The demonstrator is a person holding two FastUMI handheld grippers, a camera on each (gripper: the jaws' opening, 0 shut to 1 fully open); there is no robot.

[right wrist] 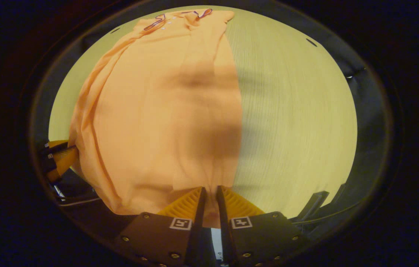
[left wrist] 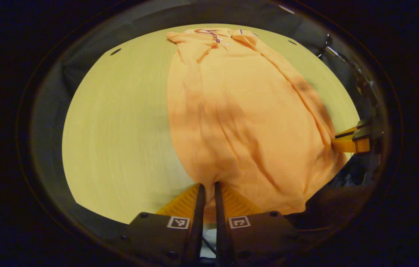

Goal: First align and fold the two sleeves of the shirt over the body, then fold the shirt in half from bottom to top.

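- We see the left gripper [left wrist: 209,187] nearly closed, both fingers pinching the hem of the orange shirt [left wrist: 231,118], which runs straight ahead of it to the collar [left wrist: 209,34].
- Right gripper [right wrist: 209,191]: same narrow gap, hem pinched at its corner.
- In the left gripper view the right gripper sits far right; in the right gripper view the left gripper sits far left.
- The table [right wrist: 291,111] lies bare right of the right gripper.
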